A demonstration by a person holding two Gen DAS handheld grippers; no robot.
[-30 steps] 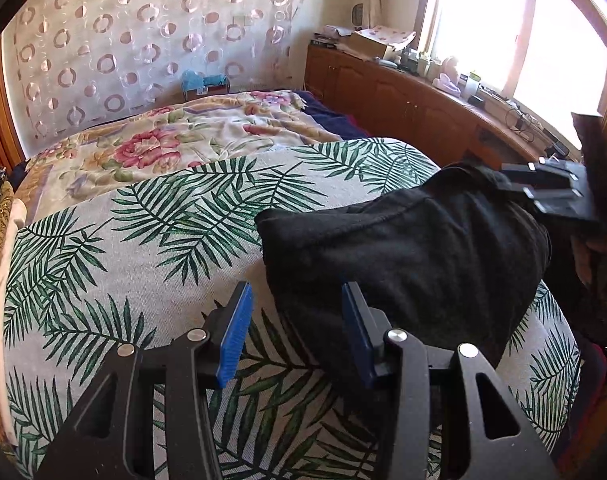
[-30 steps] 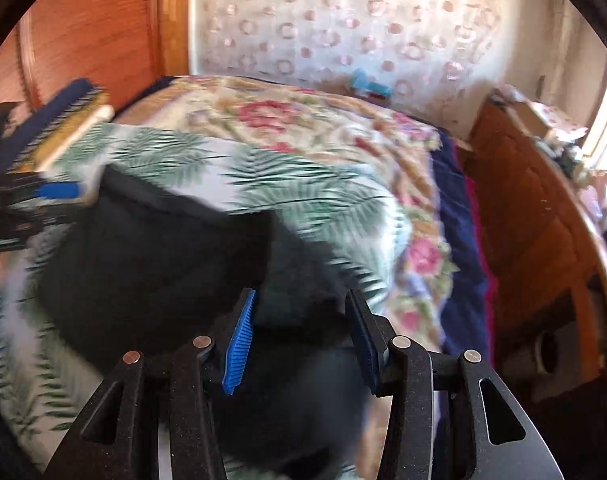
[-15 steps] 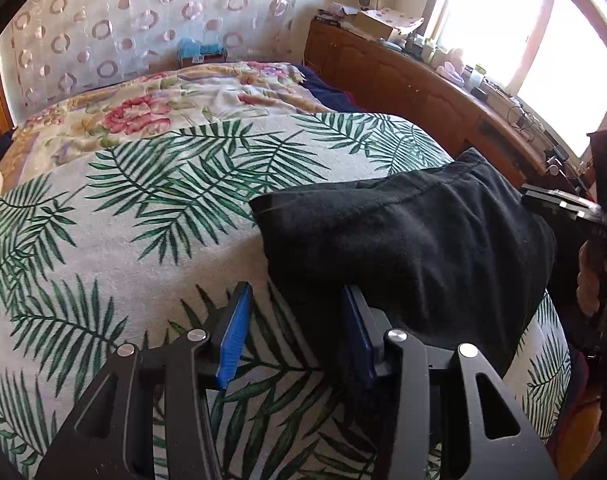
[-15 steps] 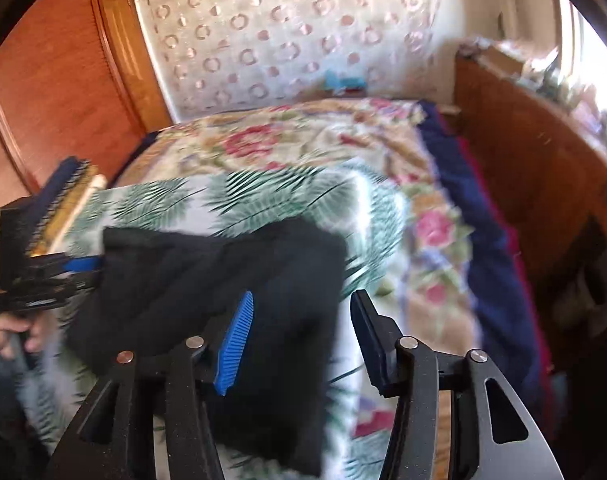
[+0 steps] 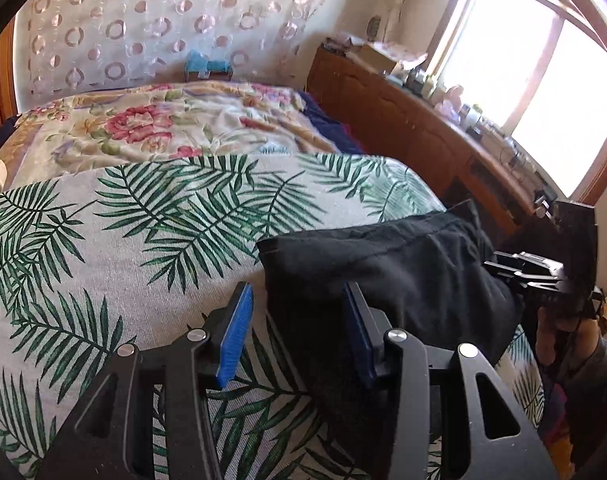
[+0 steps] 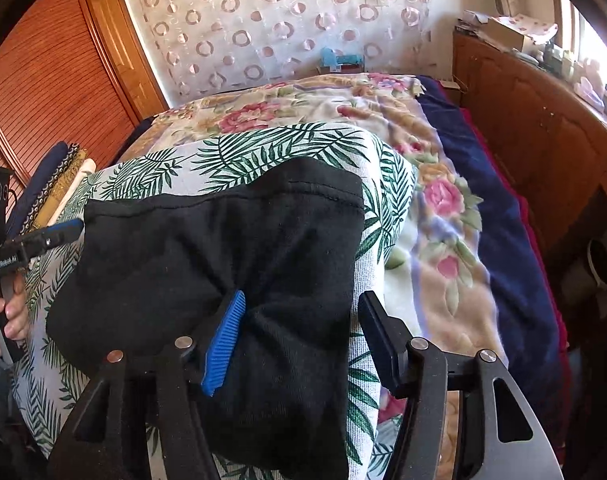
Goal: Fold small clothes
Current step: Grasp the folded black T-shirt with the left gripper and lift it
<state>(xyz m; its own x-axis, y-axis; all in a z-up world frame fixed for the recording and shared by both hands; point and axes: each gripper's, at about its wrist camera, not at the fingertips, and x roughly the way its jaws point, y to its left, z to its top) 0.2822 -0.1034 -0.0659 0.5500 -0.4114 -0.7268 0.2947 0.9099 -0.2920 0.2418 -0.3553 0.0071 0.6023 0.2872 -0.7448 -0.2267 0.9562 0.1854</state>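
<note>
While the right gripper's jaws are opening, this is how things look:

Change, right gripper (image 6: 299, 340): a second ago its jaws were closer together over the black cloth; now they are wider. The blue pad (image 6: 223, 346) rests against a bunched fold, and the other finger (image 6: 377, 332) stands clear of the cloth's edge. It pinches nothing.

Change, left gripper (image 5: 295, 336): its gap is the same as before. The jaws stand partly apart over the near corner of the cloth, and the pads do not squeeze it.

Change, cloth: a second ago its right end was lifted and blurry in the right view. Now it lies down flat and sharp.

Black cloth (image 6: 207, 248): a small dark piece of clothing, folded into a thick, soft block. A stitched hem runs along its far edge. It puckers near the right gripper's blue pad.

Where it is: on the leaf-print sheet (image 5: 103, 248) at the near end of the bed, close to the right edge of that sheet.

Behind it: a flower blanket (image 5: 151, 128) covers the far part of the bed.

Hand (image 6: 7, 312): it holds the left gripper's handle, at the left of the right view.
</note>
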